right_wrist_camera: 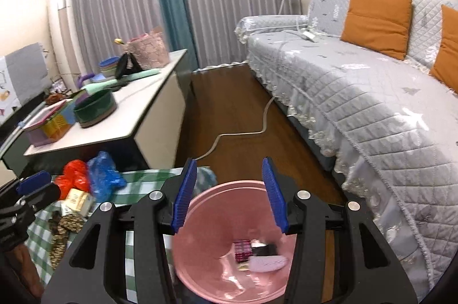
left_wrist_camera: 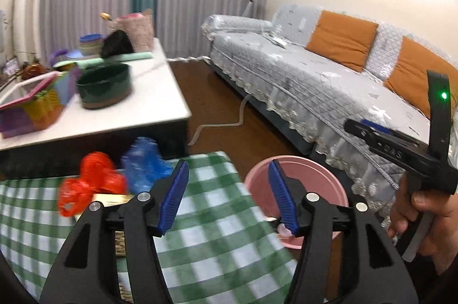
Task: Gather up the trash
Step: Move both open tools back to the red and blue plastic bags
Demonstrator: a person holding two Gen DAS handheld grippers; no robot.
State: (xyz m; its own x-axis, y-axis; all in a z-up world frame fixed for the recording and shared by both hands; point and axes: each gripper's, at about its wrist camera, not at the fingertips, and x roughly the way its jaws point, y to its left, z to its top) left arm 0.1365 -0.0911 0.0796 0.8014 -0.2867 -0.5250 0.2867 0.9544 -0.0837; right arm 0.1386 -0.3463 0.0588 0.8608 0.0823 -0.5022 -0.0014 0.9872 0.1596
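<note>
Two sets of blue-padded jaws stand open, with nothing between the pads of either. The right gripper (right_wrist_camera: 229, 195) hangs above a pink bin (right_wrist_camera: 200, 261) that holds a few small scraps of trash (right_wrist_camera: 254, 254) (a dark red packet and a pale wrapper among them). The left gripper (left_wrist_camera: 229, 196) hovers over a green checked cloth (left_wrist_camera: 217, 232), with the bin just beside the cloth's right edge. On the cloth, to the left of both grippers, lie more trash pieces: a red plastic bag (left_wrist_camera: 91, 180), a blue plastic bag (left_wrist_camera: 143, 163) touching it, and a small cardboard box (right_wrist_camera: 77, 199) near them. Behind the cloth stands a white desk (left_wrist_camera: 160, 103) carrying a dark green bowl (left_wrist_camera: 104, 86). A grey-covered sofa (right_wrist_camera: 357, 92) with orange cushions runs along the right.
</note>
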